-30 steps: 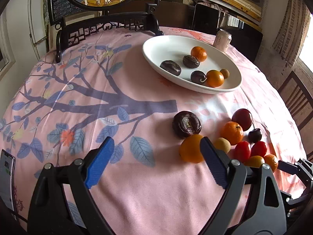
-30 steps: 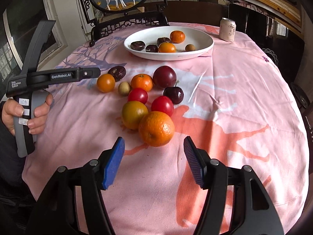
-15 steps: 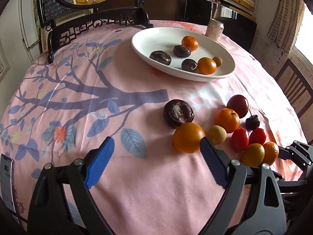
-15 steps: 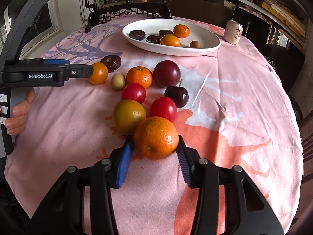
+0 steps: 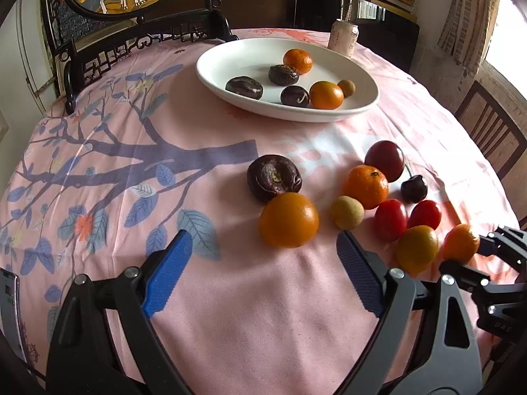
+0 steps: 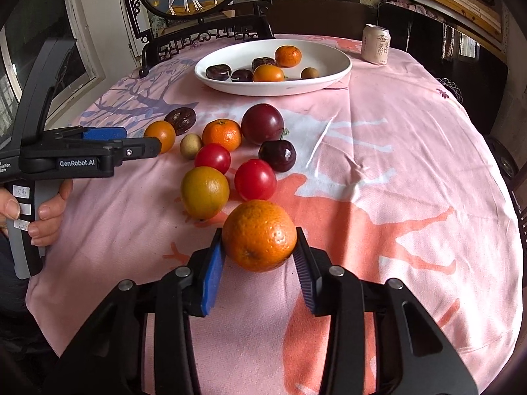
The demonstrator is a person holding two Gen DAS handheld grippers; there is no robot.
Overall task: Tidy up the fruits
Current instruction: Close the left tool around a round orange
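Observation:
My right gripper [image 6: 259, 256] is shut on a large orange [image 6: 259, 235] at the near end of a cluster of fruit on the pink tablecloth; the orange also shows in the left wrist view [image 5: 461, 243]. My left gripper [image 5: 262, 253] is open, just short of a smooth orange fruit [image 5: 288, 219], with a dark wrinkled fruit [image 5: 274, 177] behind it. A white oval plate [image 5: 230, 62] at the far side holds several fruits; it also shows in the right wrist view [image 6: 332, 56].
Loose fruit lies between the grippers: a plum [image 6: 262, 124], a tangerine [image 6: 221, 134], two red tomatoes [image 6: 255, 179], a dark cherry [image 6: 277, 155], a yellow-green citrus [image 6: 204, 192], a small tan fruit [image 6: 190, 145]. A drink can [image 6: 375, 44] stands beyond the plate. Carved chair [image 5: 148, 46] behind table.
My right gripper moved forward and closed on the large orange. My left gripper moved closer to the smooth orange fruit and stayed open.

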